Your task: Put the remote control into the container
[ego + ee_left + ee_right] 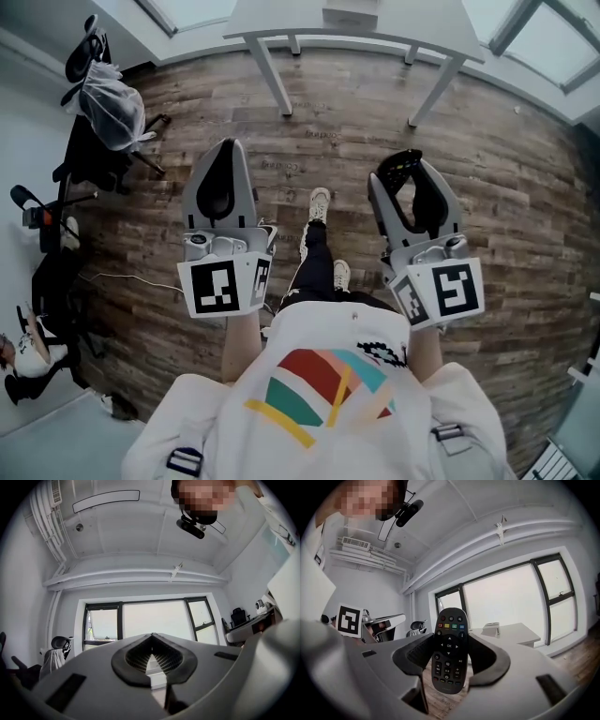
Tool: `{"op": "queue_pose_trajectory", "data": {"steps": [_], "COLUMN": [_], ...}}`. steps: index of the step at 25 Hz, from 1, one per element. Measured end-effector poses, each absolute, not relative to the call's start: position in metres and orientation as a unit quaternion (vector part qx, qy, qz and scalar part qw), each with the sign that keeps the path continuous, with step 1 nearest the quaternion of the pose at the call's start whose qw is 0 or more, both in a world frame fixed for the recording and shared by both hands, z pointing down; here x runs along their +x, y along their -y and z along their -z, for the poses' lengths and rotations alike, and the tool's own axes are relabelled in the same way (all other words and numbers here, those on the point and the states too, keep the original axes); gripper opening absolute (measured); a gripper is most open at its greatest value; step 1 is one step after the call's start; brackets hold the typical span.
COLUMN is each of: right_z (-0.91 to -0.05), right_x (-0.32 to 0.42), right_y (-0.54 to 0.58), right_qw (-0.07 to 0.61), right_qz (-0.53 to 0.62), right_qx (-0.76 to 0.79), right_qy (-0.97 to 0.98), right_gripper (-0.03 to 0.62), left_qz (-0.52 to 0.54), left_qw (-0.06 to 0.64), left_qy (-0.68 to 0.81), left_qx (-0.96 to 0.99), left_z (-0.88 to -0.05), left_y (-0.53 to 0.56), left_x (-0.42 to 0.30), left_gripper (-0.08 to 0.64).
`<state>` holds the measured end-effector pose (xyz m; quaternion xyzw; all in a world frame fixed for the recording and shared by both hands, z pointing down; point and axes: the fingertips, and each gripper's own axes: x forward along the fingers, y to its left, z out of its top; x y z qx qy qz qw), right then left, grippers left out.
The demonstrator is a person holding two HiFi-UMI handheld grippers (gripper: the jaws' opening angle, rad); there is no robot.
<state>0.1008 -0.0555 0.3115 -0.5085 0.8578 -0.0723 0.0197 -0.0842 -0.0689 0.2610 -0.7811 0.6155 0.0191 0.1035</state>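
The black remote control [449, 651] stands upright between the dark pads of my right gripper [450, 654], buttons facing the camera, and the pads press on its two long edges. In the head view the same remote [400, 166] sticks out from the right gripper [410, 183], held at waist height above the wooden floor. My left gripper [227, 150] is held level beside it, its jaws shut together with nothing in them [151, 649]. A white table [281, 28] stands ahead with a small white box [350, 13] on it. The box [491, 629] also shows in the right gripper view.
A black office chair draped with a clear plastic bag [111, 111] stands at the left, with dark equipment and a cable [122, 279] on the floor below it. The person's feet [320, 203] are between the grippers. Large windows [511, 604] run along the far wall.
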Motion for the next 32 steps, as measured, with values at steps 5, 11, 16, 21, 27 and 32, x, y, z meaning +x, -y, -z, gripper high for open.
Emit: {"op": "queue_pose_trajectory", "data": {"steps": [5,11,16,21,27,32], "right_z": [-0.311,-0.310,-0.308,-0.294,-0.288,-0.278], "right_x": [0.107,0.107,0.098,0.090,0.070,0.056], "right_y": [0.076,0.115,0.154,0.202,0.268,0.327], "right_qw": [0.017,0.020,0.021,0.016,0.007,0.003], "right_qz": [0.069,0.069,0.074,0.070,0.074,0.062], "right_qx": [-0.522,-0.529,-0.528,-0.531,-0.535,-0.538], "right_qy": [-0.850,-0.845,-0.846,-0.844,-0.842,-0.841], "right_gripper": [0.238,0.236,0.238,0.238,0.236,0.236], "left_qz": [-0.030,-0.034,-0.042,-0.045,-0.048,-0.073], "left_qw": [0.108,0.106,0.093,0.090,0.081,0.088], "left_qy": [-0.606,-0.602,-0.597,-0.594,-0.593,-0.593], "left_qx": [-0.787,-0.791,-0.796,-0.798,-0.800,-0.797], "left_z": [-0.257,-0.258,-0.259,-0.247,-0.244,-0.232], "left_y": [0.093,0.136,0.180,0.229,0.295,0.354], "left_x": [-0.079,-0.082,-0.089,-0.098,-0.120,-0.138], "left_gripper": [0.008,0.008,0.008,0.008,0.008,0.008]}}
